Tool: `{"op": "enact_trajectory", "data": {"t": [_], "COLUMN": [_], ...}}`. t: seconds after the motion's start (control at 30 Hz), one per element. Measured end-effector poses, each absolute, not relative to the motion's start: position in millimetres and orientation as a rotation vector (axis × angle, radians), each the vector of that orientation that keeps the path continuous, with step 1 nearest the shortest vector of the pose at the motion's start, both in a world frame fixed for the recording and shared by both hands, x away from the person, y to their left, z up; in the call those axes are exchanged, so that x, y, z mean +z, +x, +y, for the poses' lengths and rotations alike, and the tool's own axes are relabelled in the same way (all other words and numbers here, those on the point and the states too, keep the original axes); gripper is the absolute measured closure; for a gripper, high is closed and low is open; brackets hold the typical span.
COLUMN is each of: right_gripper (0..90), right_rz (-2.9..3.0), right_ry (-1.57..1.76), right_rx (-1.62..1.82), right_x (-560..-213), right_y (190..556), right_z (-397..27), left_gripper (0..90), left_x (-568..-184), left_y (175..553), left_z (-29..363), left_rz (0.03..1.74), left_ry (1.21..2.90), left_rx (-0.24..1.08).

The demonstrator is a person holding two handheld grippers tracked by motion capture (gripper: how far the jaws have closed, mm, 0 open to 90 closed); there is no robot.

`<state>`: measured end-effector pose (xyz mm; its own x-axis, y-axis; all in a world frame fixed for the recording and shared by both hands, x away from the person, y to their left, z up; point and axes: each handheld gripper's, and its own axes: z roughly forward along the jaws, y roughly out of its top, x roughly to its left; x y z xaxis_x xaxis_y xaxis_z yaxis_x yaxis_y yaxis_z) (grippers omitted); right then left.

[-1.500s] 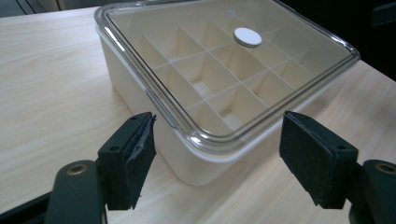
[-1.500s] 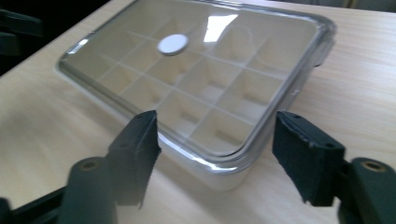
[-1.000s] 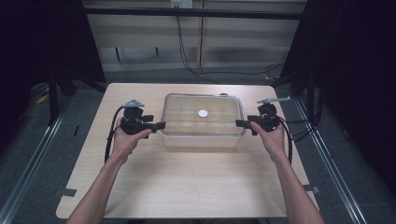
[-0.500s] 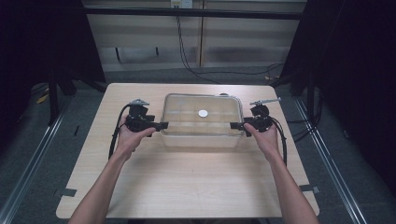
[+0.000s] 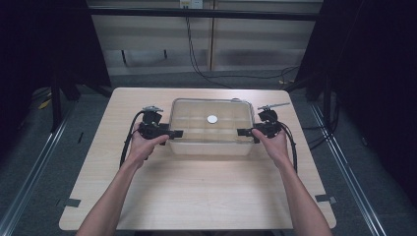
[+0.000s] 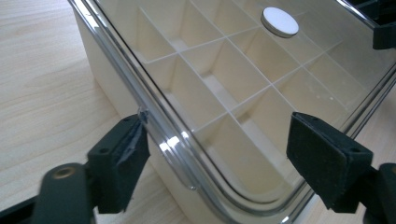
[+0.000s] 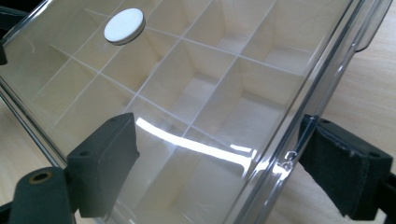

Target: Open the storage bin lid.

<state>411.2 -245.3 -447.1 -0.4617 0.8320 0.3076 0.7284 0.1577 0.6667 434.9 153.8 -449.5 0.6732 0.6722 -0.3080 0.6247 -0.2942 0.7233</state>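
A clear plastic compartment box (image 5: pixel 211 129) with its lid down sits on the wooden table (image 5: pixel 206 191). A small white disc (image 5: pixel 212 119) rests on the lid. My left gripper (image 5: pixel 175 133) is at the box's left end and my right gripper (image 5: pixel 243 132) at its right end, each held in a hand. In the left gripper view the gripper (image 6: pixel 219 161) is open, with the lid rim of the box (image 6: pixel 224 70) running between its jaws and the disc (image 6: pixel 279 22) beyond. In the right gripper view the gripper (image 7: pixel 224 170) is open astride the rim of the box (image 7: pixel 201 79), with the disc (image 7: pixel 123 26) farther along the lid.
Both forearms reach in from the table's near edge. A black cable (image 5: pixel 127 142) trails from the left gripper and another cable (image 5: pixel 294 147) from the right. Dark floor, rails and a panelled wall with cables lie beyond the table's far edge.
Both grippers have moved inward to the box's ends; their jaws now straddle the lid rim. The box has not moved.
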Motion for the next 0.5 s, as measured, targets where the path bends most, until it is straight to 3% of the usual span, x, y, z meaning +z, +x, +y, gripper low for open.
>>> {"op": "enact_trajectory", "data": {"t": [0.43,0.5], "right_gripper": [12.6,11.9], "right_rz": [2.255,2.253], "right_ry": [1.590,1.610], "right_rx": [1.239,1.239], "right_x": [-451.2,-452.0], "right_y": [416.4,416.1], "right_z": [-247.0,-246.3], "left_gripper": [18.1,13.7], "left_x": [-450.5,-451.4], "left_y": [442.7,443.2], "left_z": [147.5,145.4], "left_rz": [1.023,1.008], "left_ry": [2.002,2.015], "left_rx": [0.049,0.054]}}
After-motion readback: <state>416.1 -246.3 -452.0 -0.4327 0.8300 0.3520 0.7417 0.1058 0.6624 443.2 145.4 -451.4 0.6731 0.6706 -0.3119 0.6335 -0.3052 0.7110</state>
